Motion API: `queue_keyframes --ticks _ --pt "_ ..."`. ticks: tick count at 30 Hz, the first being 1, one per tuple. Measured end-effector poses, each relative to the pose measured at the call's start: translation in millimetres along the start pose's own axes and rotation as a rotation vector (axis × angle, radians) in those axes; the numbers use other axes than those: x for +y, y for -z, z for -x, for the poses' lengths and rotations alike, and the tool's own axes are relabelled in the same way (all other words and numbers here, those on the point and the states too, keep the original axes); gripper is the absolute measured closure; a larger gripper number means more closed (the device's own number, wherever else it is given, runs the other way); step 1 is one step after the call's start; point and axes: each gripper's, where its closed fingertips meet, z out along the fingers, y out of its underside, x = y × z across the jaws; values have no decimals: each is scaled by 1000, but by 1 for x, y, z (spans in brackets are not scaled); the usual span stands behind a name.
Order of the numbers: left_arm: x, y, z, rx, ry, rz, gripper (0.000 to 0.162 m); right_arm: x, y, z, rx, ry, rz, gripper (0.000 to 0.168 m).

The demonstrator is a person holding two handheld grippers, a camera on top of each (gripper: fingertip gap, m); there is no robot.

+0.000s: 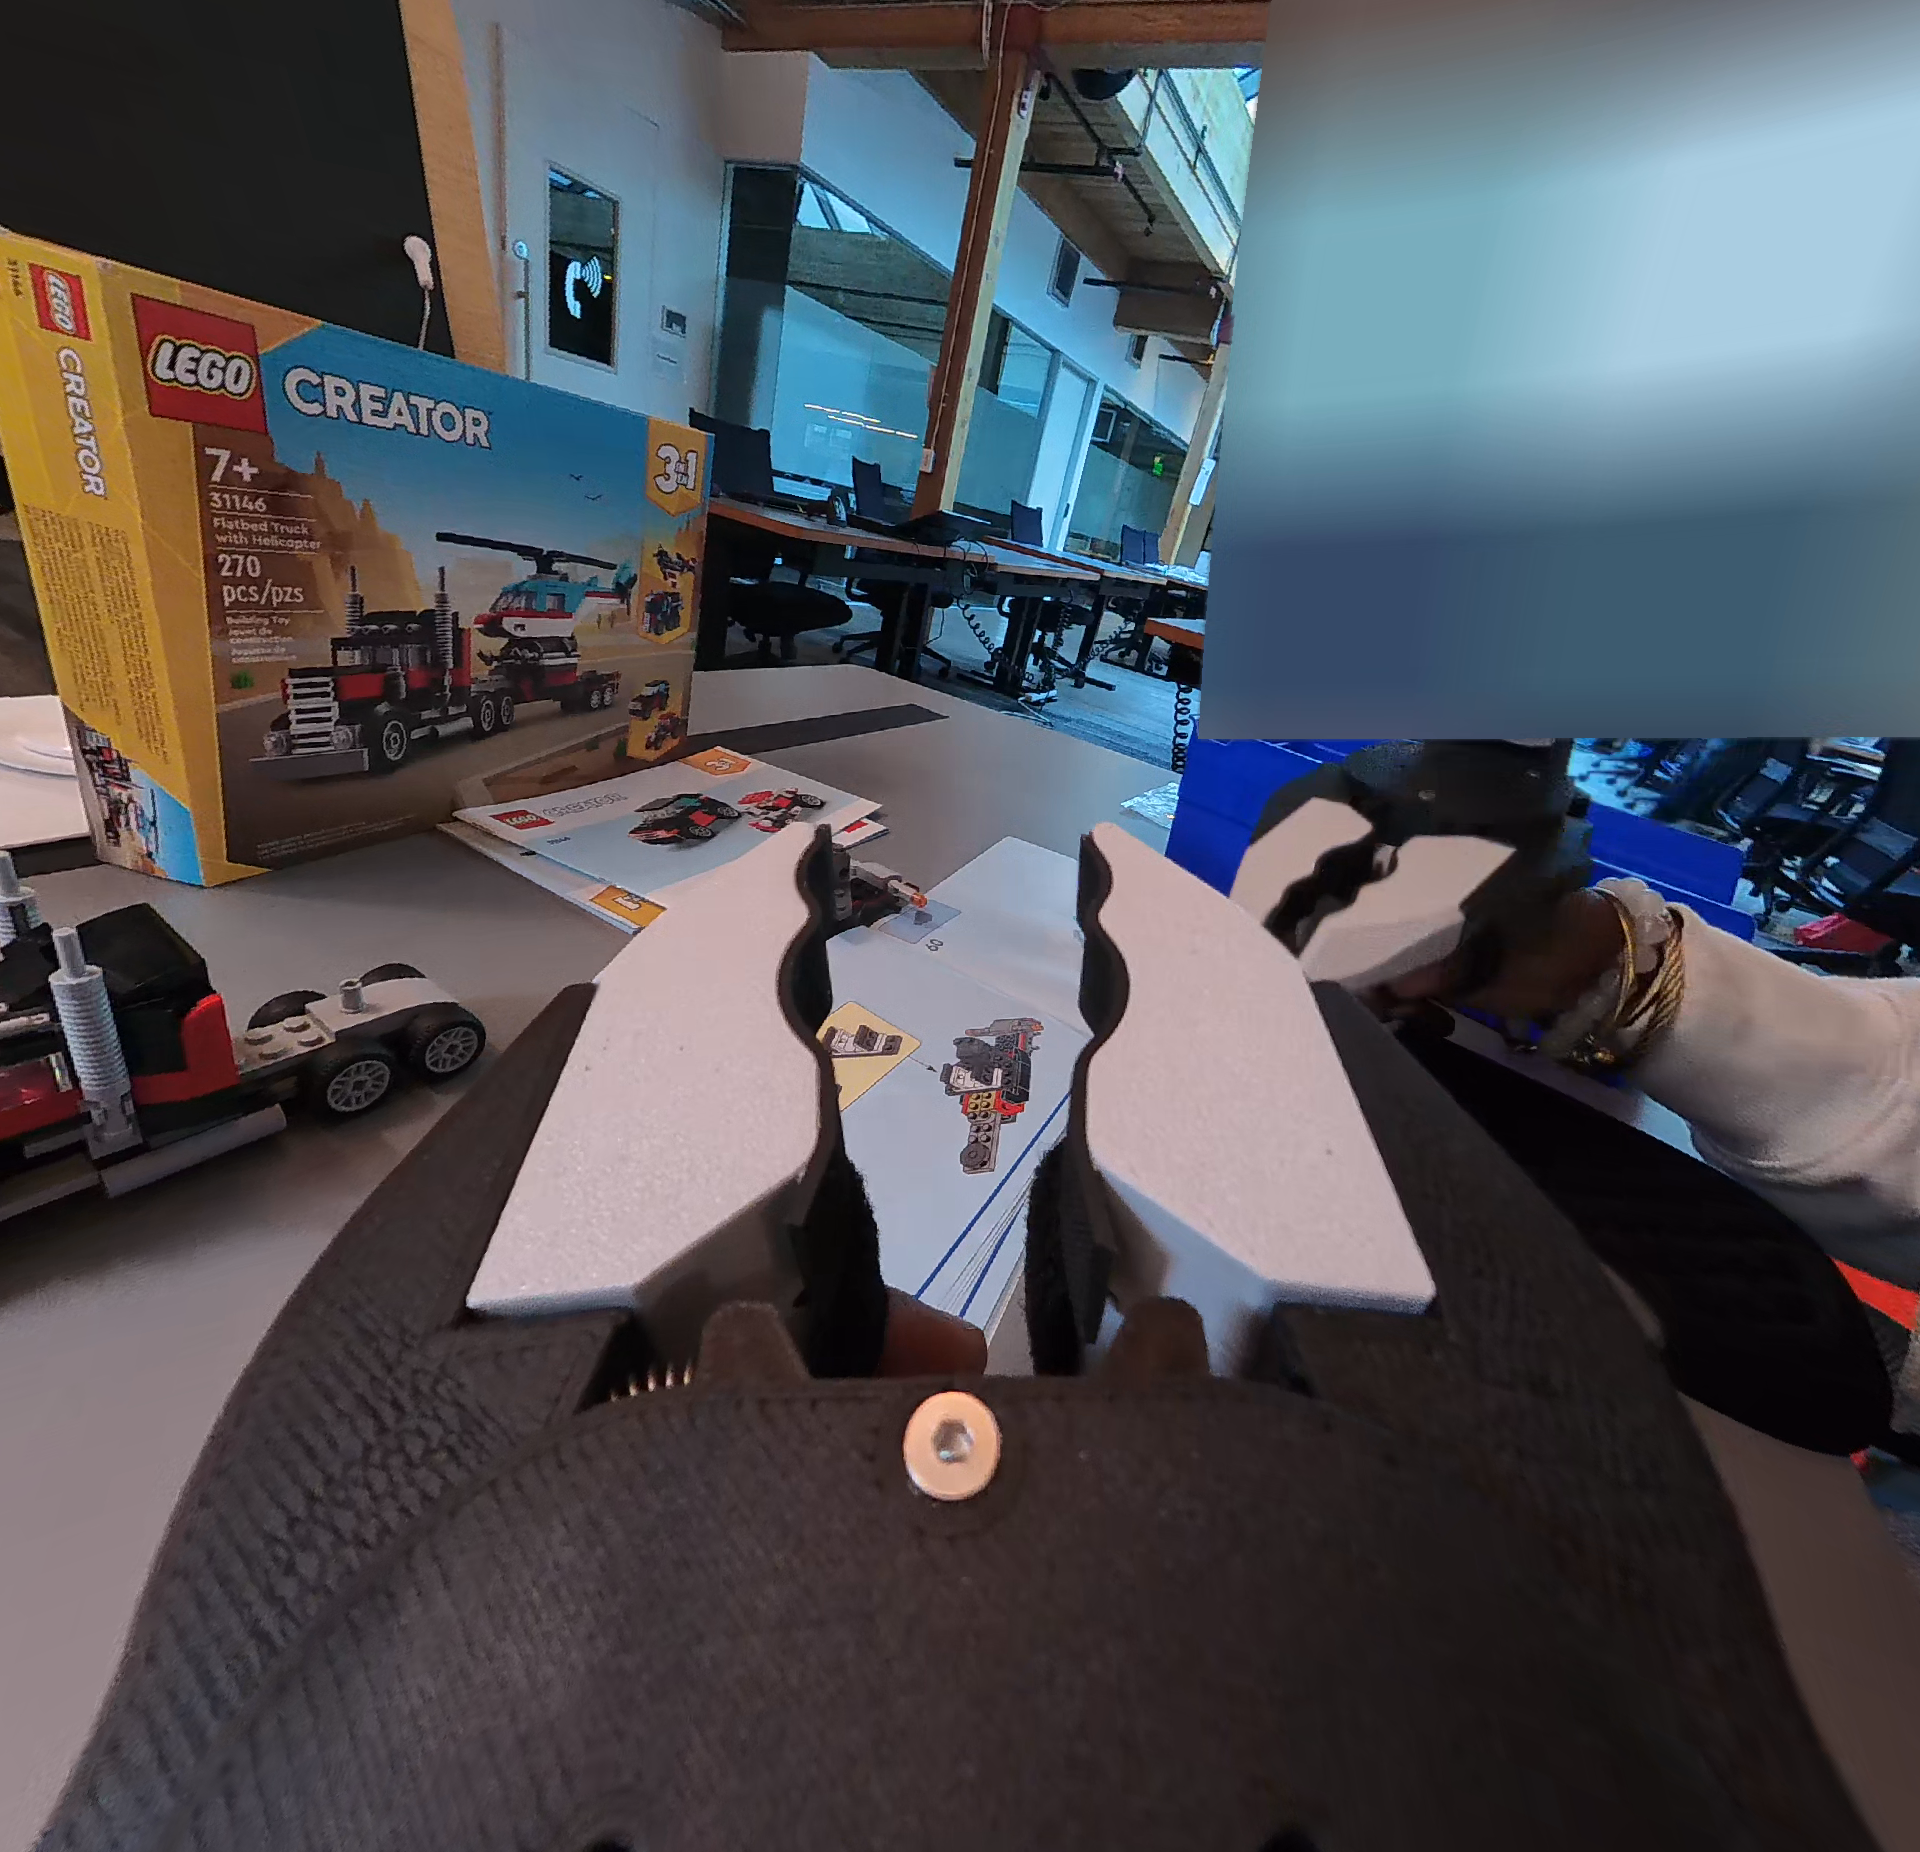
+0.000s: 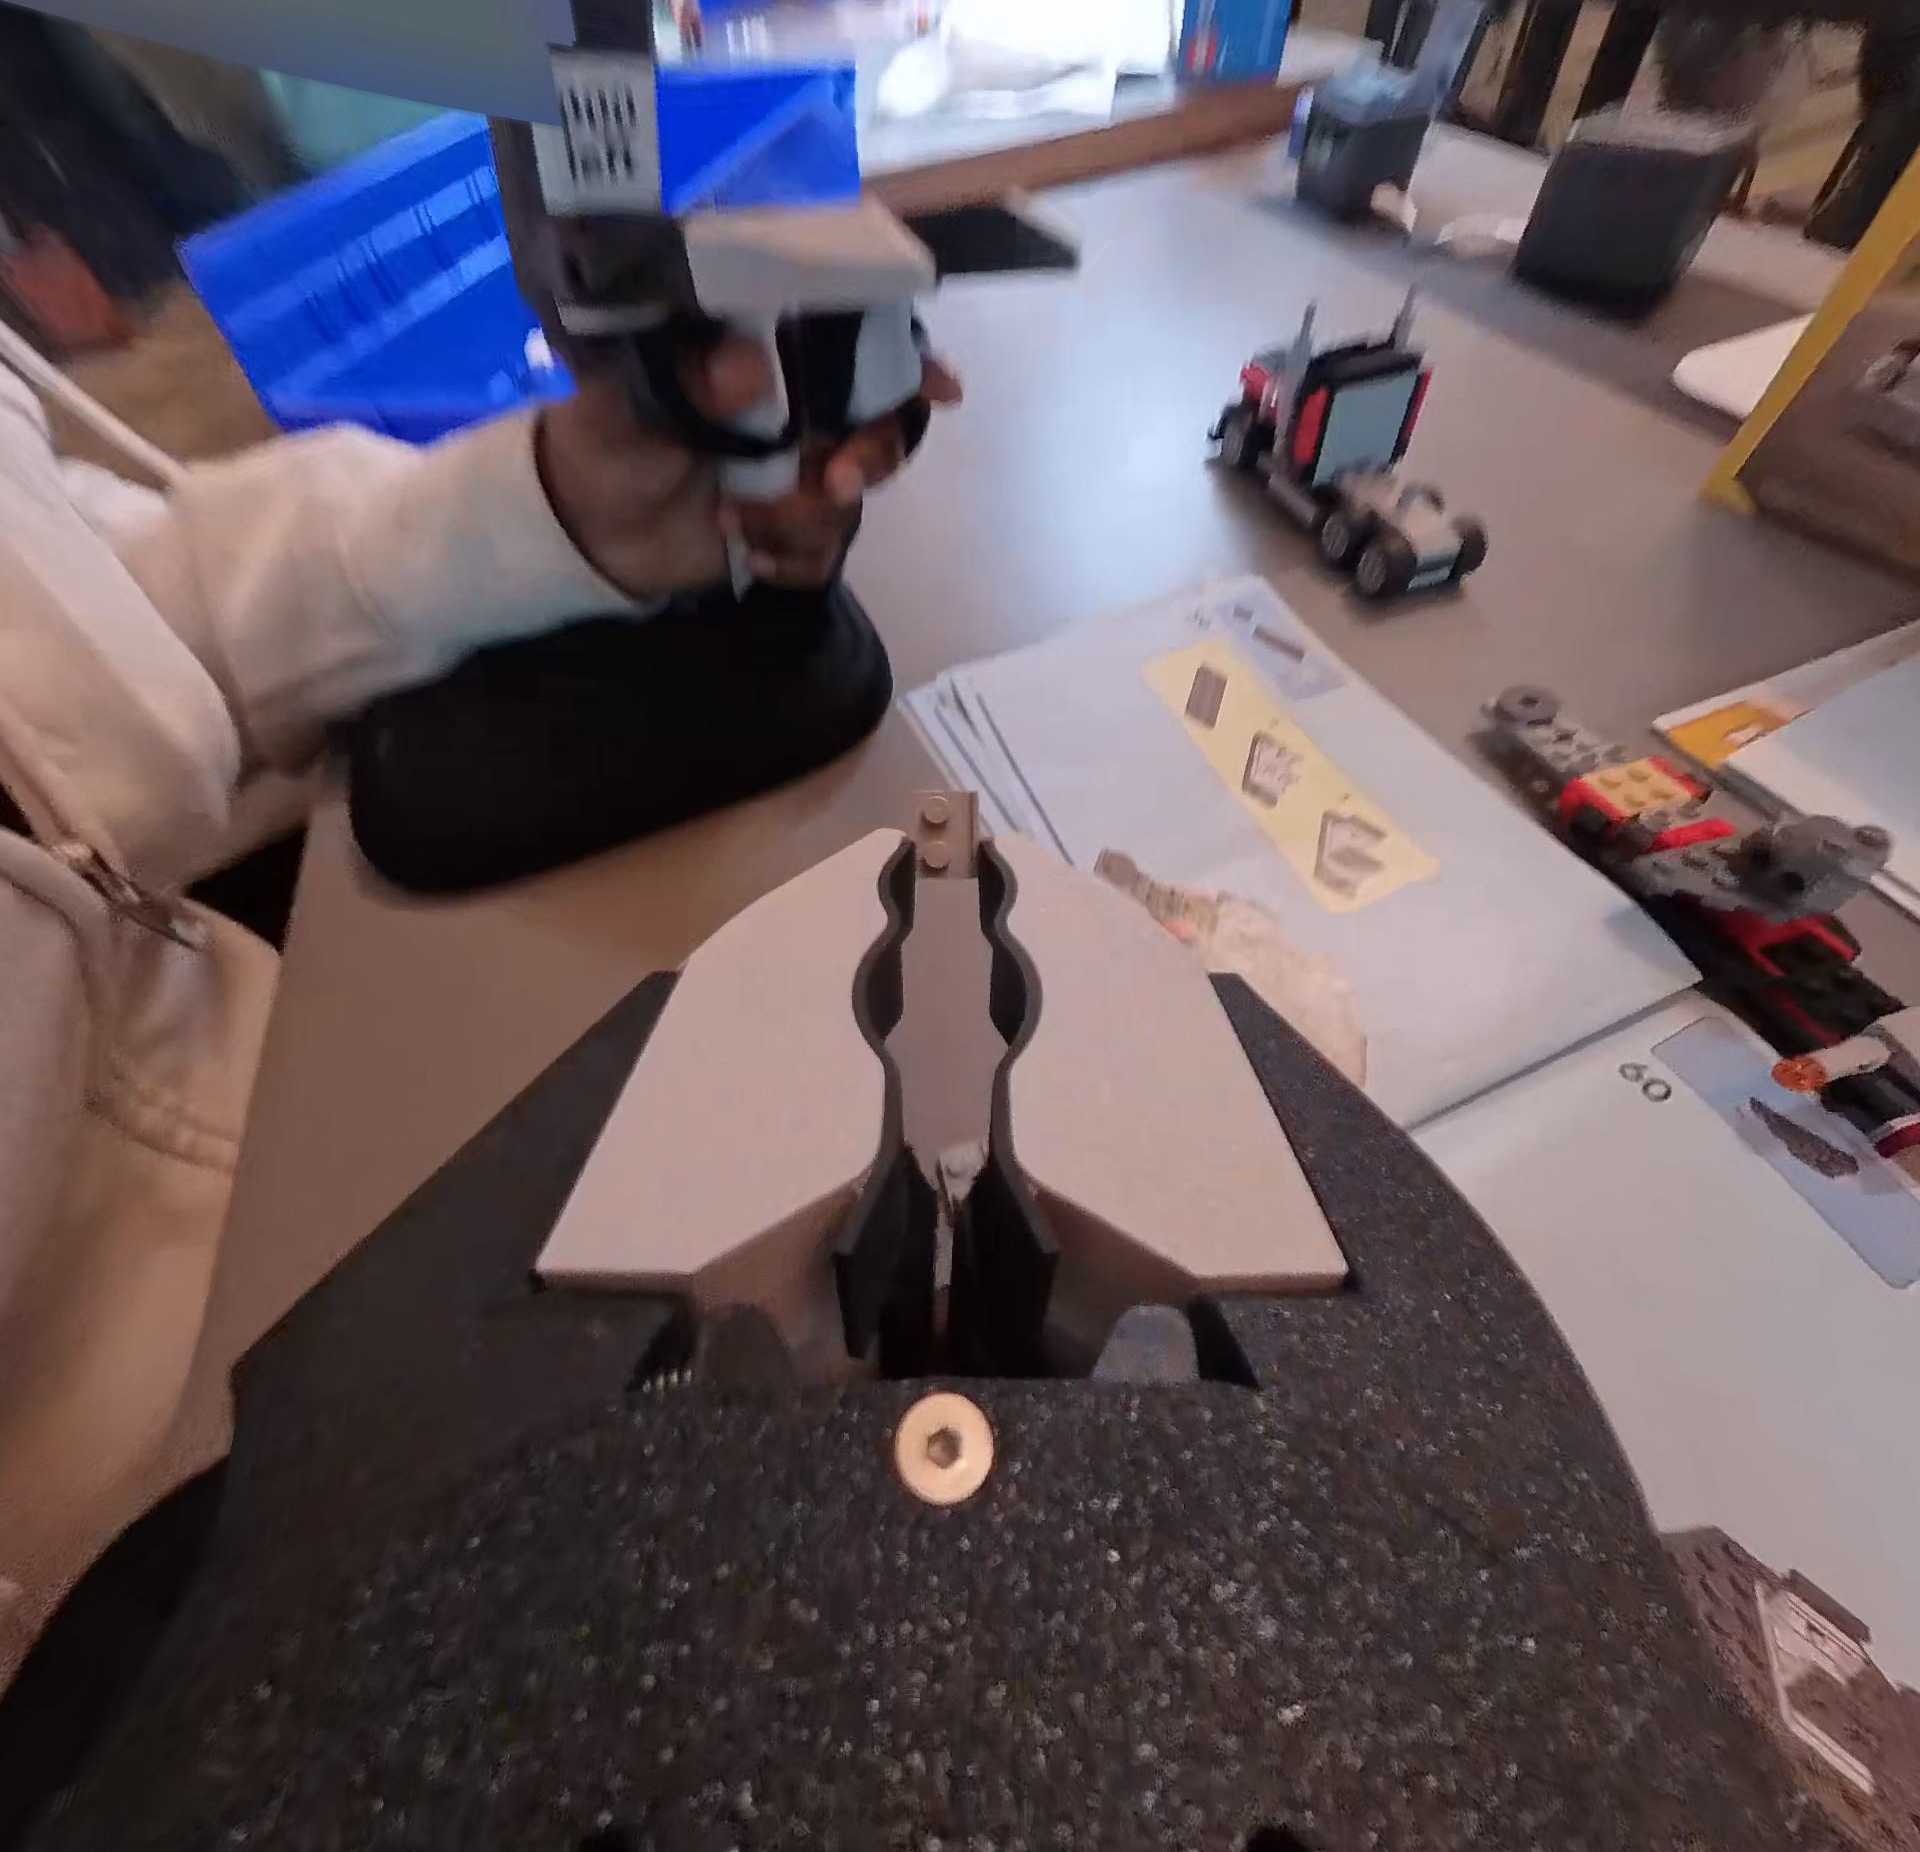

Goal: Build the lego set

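My left gripper (image 1: 954, 857) is open and empty, held above the open instruction booklet (image 1: 966, 1064). A small grey and black lego assembly (image 1: 883, 893) lies on the booklet just beyond its left fingertip. My right gripper (image 2: 948, 852) is shut on a long grey lego plate (image 2: 945, 981), whose studded end sticks out past the fingertips. The built black and red truck cab (image 1: 156, 1054) stands to the left; it also shows in the right wrist view (image 2: 1340, 462). A black, red and grey flatbed assembly (image 2: 1714, 867) lies on the booklet (image 2: 1195, 794). The right gripper (image 1: 1340, 867) and the left gripper (image 2: 894, 244) each show in the other's view.
The lego box (image 1: 364, 576) stands upright at the back left, with closed booklets (image 1: 665, 815) in front of it. A blue bin (image 2: 395, 275) is behind the left hand. A black pad (image 2: 623, 742) lies under the left arm. A crumpled clear bag (image 2: 1247, 940) lies on the booklet. The gap from one gripper's tips to the other's is roughly 12 cm.
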Motion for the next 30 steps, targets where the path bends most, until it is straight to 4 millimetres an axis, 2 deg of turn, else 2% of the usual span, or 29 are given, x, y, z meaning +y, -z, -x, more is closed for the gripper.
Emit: queue_keyframes --ticks 3,6,11,17,21,23,25,26,30 --pt "0 0 -3 11 -18 2 117 -21 7 -2 -25 -75 -144 157" --pt "2 -1 -7 24 -51 13 117 -30 12 -3 -44 -130 -224 157" --pt "4 -3 -12 33 -98 33 117 -29 13 -4 -35 -160 -238 157" --pt "10 -6 -24 64 -223 64 117 -36 17 0 -79 -264 -344 157" --pt "20 -8 -35 108 -302 112 118 -34 16 4 -90 -239 -325 157" --pt "23 -9 -46 164 -315 134 124 -34 16 8 -104 -208 -310 157" --pt "22 -9 -63 263 -248 145 138 -35 17 15 -121 -143 -300 157" --pt "19 -10 -72 310 -158 153 139 -37 17 19 -121 -84 -302 157" --pt "-3 -13 -110 552 409 156 130 -54 27 32 -39 263 -377 157"
